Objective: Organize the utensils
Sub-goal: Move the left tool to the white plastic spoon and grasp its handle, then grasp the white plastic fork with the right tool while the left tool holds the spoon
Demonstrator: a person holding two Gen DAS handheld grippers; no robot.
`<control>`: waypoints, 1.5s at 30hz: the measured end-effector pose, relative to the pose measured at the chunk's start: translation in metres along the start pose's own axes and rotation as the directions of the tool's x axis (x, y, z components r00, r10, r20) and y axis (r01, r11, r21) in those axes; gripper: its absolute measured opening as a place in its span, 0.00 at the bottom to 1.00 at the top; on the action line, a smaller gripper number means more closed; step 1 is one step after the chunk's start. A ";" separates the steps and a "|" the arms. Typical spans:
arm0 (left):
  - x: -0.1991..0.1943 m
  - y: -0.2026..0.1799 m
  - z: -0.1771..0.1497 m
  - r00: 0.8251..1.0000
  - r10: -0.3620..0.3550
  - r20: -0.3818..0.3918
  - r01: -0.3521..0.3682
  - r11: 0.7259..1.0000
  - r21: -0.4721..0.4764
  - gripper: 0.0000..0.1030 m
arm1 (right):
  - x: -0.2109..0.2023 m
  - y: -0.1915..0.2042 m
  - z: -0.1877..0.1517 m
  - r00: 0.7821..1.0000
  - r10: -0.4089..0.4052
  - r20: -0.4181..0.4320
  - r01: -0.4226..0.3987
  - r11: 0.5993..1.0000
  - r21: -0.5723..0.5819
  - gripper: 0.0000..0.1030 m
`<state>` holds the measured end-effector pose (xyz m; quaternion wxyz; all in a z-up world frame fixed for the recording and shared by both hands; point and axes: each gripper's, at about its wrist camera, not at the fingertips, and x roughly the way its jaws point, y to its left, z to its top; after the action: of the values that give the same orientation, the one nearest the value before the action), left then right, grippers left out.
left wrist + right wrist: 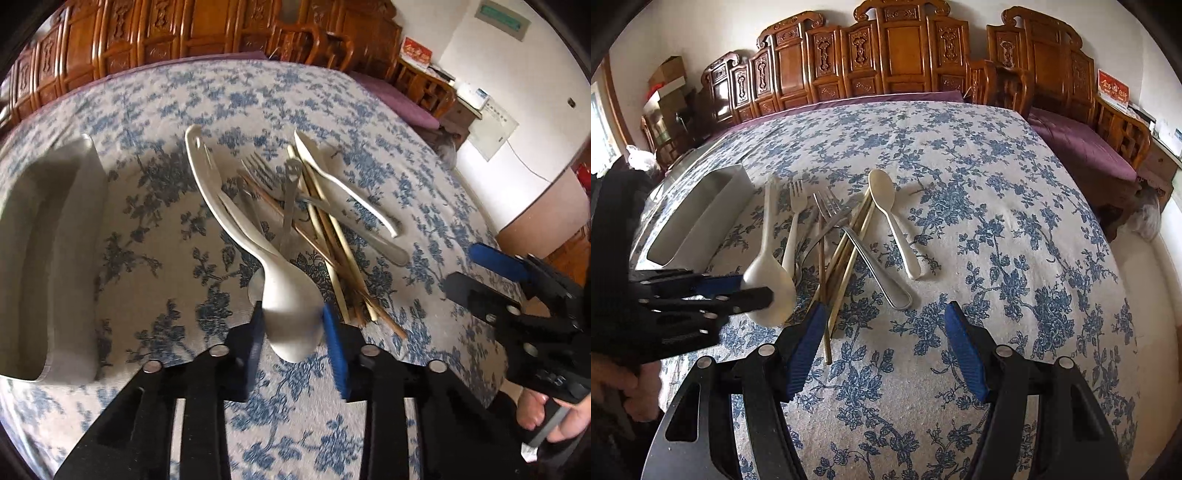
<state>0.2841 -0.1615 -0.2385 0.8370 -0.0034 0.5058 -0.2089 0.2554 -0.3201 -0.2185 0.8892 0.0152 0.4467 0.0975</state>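
- White plastic fills the left wrist view up close: the left gripper (293, 334) has its jaws clenched on the bowl of a white spoon (291, 310), whose handle runs away over the utensil pile (314, 210).
- Only this view shows the inside of the white holder (48, 258) at the left, apart from the pile, with a ridge running along its length.
- It also shows the right gripper (491, 273) from the side, jaws apart, nothing between them, and a hand (550, 417) on its grip.
- From the right wrist view, the right gripper (886, 347) hovers released over bare cloth just in front of the pile (849, 236).
- This view alone shows the pile laid out: forks, chopsticks, a metal handle, and a second pale spoon (890, 218) at its right edge.
- The left gripper (753, 288) enters from the left, gripping the white spoon (772, 291), with the holder (698, 218) behind it.
- A blue-flowered cloth (960, 258) covers the table; carved wooden benches (894, 59) with purple cushions (1082, 147) line the white walls.
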 end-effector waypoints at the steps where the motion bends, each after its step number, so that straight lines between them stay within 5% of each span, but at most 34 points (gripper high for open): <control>1: -0.006 0.000 0.000 1.000 -0.007 0.000 0.007 1.000 0.005 0.19 | 0.000 0.001 0.000 1.000 -0.001 0.000 0.001 1.000 -0.004 0.67; 6: -0.022 -0.002 -0.004 0.999 -0.029 -0.015 0.030 0.999 0.035 0.02 | 0.004 0.010 -0.002 1.000 -0.004 -0.007 0.004 1.000 -0.027 0.67; 15: -0.046 0.008 -0.020 0.999 -0.054 0.001 0.054 0.998 0.034 0.02 | 0.021 0.019 -0.014 0.999 -0.004 -0.052 0.001 0.999 -0.050 0.66; 28: -0.060 0.029 -0.036 1.000 -0.017 0.011 0.017 0.999 0.032 0.02 | 0.039 0.039 -0.003 0.998 0.038 -0.046 -0.043 0.993 -0.107 0.29; 36: -0.066 0.033 -0.042 1.000 -0.010 0.020 0.010 1.000 0.023 0.02 | 0.065 0.059 0.024 0.997 0.060 -0.053 -0.068 0.985 -0.158 0.27; 45: -0.073 0.038 -0.044 0.999 -0.004 0.036 0.003 1.000 0.013 0.02 | 0.076 0.059 0.038 0.992 0.103 -0.068 -0.104 0.995 -0.002 0.27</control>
<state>0.2303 -0.0918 -0.2065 0.8456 -0.0027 0.4892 -0.2136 0.3209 -0.2458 -0.2493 0.8673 0.0327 0.4750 0.1451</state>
